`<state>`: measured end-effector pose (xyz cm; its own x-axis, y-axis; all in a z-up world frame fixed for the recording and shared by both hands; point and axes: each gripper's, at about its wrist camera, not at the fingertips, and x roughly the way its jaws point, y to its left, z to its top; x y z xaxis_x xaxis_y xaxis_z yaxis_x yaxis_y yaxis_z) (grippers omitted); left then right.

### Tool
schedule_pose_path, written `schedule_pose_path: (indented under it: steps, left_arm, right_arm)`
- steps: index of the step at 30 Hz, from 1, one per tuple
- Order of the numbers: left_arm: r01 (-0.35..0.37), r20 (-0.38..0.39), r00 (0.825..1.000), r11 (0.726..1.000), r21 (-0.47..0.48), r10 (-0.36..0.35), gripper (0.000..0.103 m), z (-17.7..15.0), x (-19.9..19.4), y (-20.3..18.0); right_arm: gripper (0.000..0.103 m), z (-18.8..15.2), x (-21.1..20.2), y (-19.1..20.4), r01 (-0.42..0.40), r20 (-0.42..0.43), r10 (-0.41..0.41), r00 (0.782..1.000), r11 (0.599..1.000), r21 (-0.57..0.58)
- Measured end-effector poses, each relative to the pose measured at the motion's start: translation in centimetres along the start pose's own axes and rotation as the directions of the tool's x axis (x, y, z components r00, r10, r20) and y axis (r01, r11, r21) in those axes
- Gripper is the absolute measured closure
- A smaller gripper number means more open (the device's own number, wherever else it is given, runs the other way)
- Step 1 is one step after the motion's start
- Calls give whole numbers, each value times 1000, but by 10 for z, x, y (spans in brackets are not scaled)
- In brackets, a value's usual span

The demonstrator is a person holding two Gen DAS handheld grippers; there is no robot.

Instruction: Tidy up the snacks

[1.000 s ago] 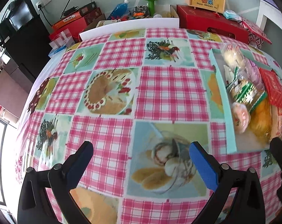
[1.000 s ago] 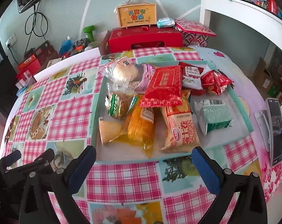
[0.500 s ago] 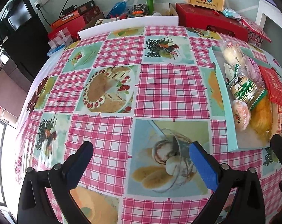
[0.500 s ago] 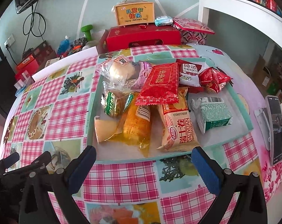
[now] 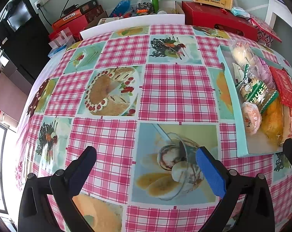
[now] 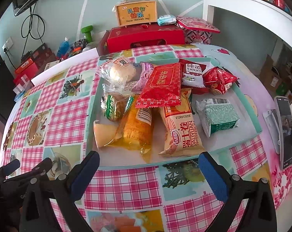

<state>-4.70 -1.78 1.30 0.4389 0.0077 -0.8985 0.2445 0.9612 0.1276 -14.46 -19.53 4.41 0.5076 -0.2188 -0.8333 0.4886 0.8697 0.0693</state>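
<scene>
A teal tray (image 6: 248,108) on the worktop (image 6: 68,114) holds piled snacks: a red packet (image 6: 161,85) on top, a green pack (image 6: 217,116) at 3 o'clock. Both the left hand-held gripper (image 5: 146,166) and the right hand-held gripper (image 6: 148,171) hover spread, holding nothing.

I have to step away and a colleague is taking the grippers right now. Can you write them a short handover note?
Left gripper: open, holding nothing, over bare tablecloth left of the tray.
Right gripper: open, holding nothing, in front of the tray's near edge.
Snacks: all piled in the teal tray; red packet lies on top, green pack lies apart at right.
Done: nothing visibly sorted.
Left: all of the organizing.
</scene>
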Motion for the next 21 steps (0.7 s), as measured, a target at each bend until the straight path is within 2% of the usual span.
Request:
schedule_pose_path:
  steps: [21]
  left_arm:
    - [3,2,1000,1000,3,-3,1,0,0,-1]
  right_arm:
    - [0,-1,1,0,0,-4,0,1000,1000,0]
